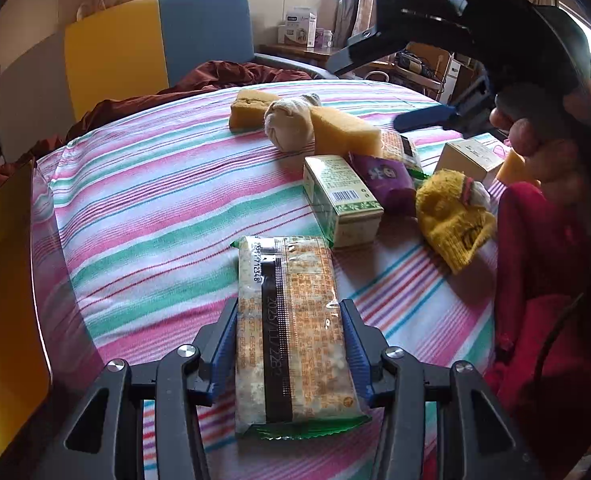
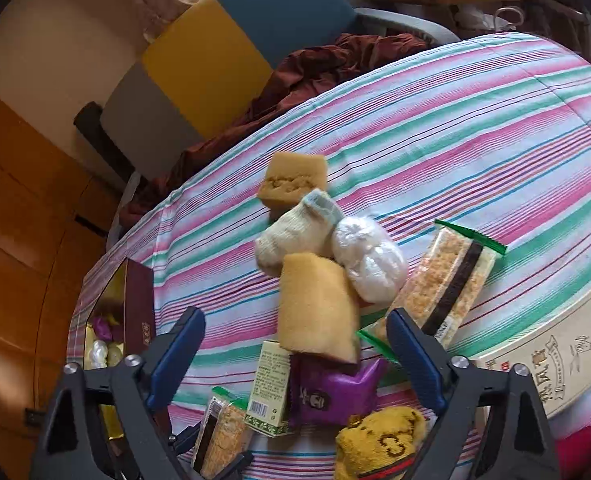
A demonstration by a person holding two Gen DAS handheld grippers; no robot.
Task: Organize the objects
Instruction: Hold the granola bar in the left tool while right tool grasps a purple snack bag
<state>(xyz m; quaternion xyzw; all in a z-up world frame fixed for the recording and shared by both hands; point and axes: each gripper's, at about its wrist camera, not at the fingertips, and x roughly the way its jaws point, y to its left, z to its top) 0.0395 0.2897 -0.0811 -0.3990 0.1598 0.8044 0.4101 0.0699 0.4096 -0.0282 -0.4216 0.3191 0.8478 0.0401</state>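
Observation:
My left gripper (image 1: 291,344) is shut on a clear-wrapped snack bar (image 1: 291,332) and holds it just above the striped cloth (image 1: 155,208). The same bar shows in the right wrist view (image 2: 223,436) at the bottom. My right gripper (image 2: 295,344) is open and empty, hovering over a pile: a yellow sponge (image 2: 315,304), a green-white box (image 2: 269,388), a purple packet (image 2: 331,392), a mustard sock (image 2: 379,444) and a second snack bar (image 2: 447,284). In the left wrist view the right gripper (image 1: 375,88) hangs above the pile.
A second sponge (image 2: 291,184), a cream sock ball (image 2: 295,232) and a white wrapped bundle (image 2: 367,260) lie behind the pile. A maroon open box (image 2: 135,312) with sweets sits at the left cloth edge. A large cream box (image 2: 567,352) lies right. A chair (image 2: 235,52) stands behind.

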